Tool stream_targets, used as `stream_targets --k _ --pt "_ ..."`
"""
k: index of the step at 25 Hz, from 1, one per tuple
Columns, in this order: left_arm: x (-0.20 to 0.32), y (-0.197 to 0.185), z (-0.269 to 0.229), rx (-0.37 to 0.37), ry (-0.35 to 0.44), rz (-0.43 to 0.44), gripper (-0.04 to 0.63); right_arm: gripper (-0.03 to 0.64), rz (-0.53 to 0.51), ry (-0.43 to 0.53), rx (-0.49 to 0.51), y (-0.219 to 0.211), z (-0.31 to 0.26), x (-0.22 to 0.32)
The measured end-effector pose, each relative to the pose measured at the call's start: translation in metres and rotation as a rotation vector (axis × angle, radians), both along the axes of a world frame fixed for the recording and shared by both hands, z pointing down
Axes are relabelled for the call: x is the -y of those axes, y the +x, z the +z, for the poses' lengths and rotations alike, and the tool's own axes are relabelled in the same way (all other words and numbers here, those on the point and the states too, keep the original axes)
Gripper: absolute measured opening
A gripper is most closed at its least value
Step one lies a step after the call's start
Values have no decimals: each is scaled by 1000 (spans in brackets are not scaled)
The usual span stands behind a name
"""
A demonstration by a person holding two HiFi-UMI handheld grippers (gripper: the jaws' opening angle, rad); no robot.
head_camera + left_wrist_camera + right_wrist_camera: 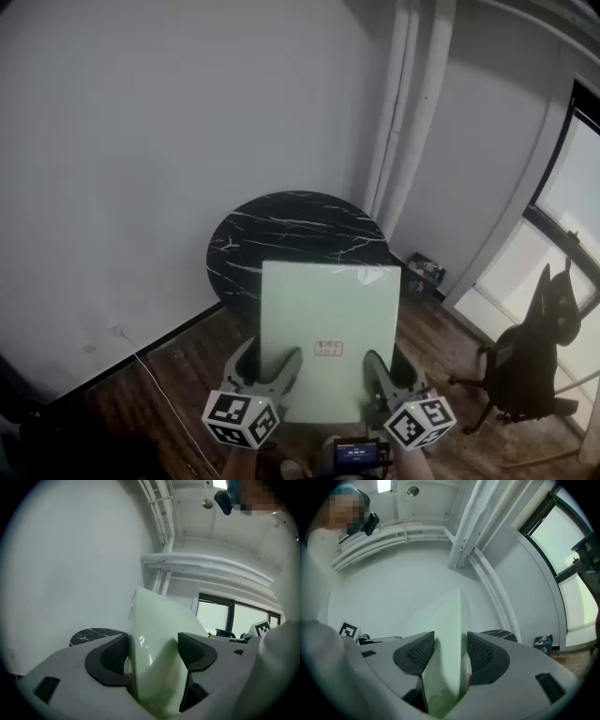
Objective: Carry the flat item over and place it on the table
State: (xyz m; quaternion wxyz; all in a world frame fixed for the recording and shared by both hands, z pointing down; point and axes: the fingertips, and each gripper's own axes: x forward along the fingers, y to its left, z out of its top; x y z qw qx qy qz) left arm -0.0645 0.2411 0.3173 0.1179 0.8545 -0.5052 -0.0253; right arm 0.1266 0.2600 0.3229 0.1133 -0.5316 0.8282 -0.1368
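Straight past the green panel [328, 319] lies the dark round surface [281, 225]. The jaws of the left gripper [271, 356] and right gripper [390, 364] pinch the panel's near edge.

Open floor [187, 375] lies between us and the table [281, 230]. The wall [141, 141] and pipes [412, 112] hem it behind, and an office chair [534, 361] stands well right.

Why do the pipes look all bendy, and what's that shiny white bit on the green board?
Left gripper view: the wide-angle lens bows the ceiling pipes and blacks out the corners, and the white streak on the pale green board is glare from a light. Right gripper view: the same curving, and the window is washed out bright. Head view: straighter lines, only a faint sheen near the board's far edge.
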Motion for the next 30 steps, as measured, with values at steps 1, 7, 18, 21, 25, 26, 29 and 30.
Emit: stream_targets --k 1,7,18,21,25,26,29,30 --pt "-8 2 -5 -1 4 -7 342 190 -7 4 -2 2 -6 -7" --pt "-40 8 -35 15 24 -53 342 190 -49 19 9 8 -33 -30" --pt "-42 28 -40 22 30 -126 342 190 -132 19 38 30 -37 -17" --pt "-40 32 -37 26 21 -132 342 190 -143 9 50 34 -34 -14" --pt "-40 41 -32 19 13 -144 342 190 -159 1 47 43 -30 -12" --pt "-40 44 -30 16 13 -148 342 190 -161 1 41 46 -29 -11" --pt "-35 48 -28 11 8 -155 342 190 -167 -3 34 50 -28 -5" --pt "-32 47 -28 10 7 -156 342 190 -168 -3 34 50 -28 -2"
